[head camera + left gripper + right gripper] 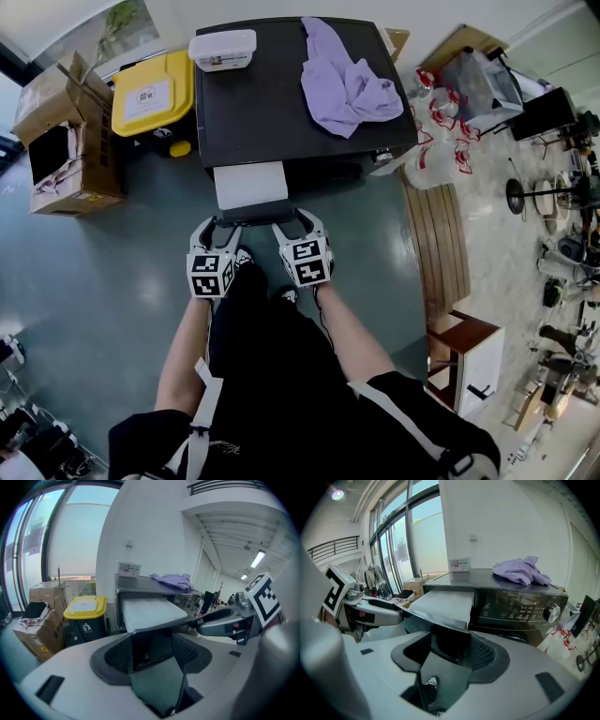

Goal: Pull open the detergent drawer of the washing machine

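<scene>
While out, drawer front between both grippers.

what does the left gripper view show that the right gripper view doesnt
Only the left gripper view: a yellow-lidded bin and cardboard boxes beside the washing machine. Only the right gripper view: the control panel with its dial. Both: the detergent drawer pulled out, the left gripper and right gripper each clamped on its dark front, a purple cloth and a white box on the machine's top.
</scene>
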`<act>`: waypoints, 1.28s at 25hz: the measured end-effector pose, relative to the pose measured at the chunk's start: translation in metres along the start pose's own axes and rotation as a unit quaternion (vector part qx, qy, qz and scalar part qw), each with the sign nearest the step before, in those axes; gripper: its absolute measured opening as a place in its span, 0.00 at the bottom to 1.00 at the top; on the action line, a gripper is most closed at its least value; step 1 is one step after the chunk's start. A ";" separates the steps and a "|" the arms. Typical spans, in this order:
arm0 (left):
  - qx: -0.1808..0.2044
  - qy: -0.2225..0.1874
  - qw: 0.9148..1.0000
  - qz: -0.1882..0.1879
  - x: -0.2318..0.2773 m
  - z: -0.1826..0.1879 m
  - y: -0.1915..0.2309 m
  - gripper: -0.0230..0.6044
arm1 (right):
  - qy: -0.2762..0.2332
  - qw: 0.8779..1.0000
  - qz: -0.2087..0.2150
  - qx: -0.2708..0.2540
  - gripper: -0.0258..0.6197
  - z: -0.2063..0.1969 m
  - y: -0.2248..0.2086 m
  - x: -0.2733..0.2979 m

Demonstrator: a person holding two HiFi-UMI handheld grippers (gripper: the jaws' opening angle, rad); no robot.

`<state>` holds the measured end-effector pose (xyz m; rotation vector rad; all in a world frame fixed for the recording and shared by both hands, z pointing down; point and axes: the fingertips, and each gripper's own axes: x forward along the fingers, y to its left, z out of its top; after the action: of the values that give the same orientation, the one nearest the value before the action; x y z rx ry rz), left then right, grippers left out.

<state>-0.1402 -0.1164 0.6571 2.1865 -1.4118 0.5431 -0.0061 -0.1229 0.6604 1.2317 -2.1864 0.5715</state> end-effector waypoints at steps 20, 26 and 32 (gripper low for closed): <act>0.000 -0.002 1.000 0.005 -0.013 -0.011 -0.009 0.45 | -0.002 1.000 -0.002 0.000 0.42 -0.013 0.007 -0.013; -0.002 -0.003 1.000 0.007 -0.017 -0.015 -0.012 0.45 | -0.003 1.000 -0.002 0.000 0.42 -0.018 0.009 -0.017; -0.002 -0.002 1.000 0.008 -0.023 -0.018 -0.015 0.45 | -0.006 1.000 -0.002 0.000 0.42 -0.021 0.011 -0.022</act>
<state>-0.1364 -0.0835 0.6561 2.1744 -1.4331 0.5417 -0.0011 -0.0903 0.6608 1.2431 -2.1938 0.5636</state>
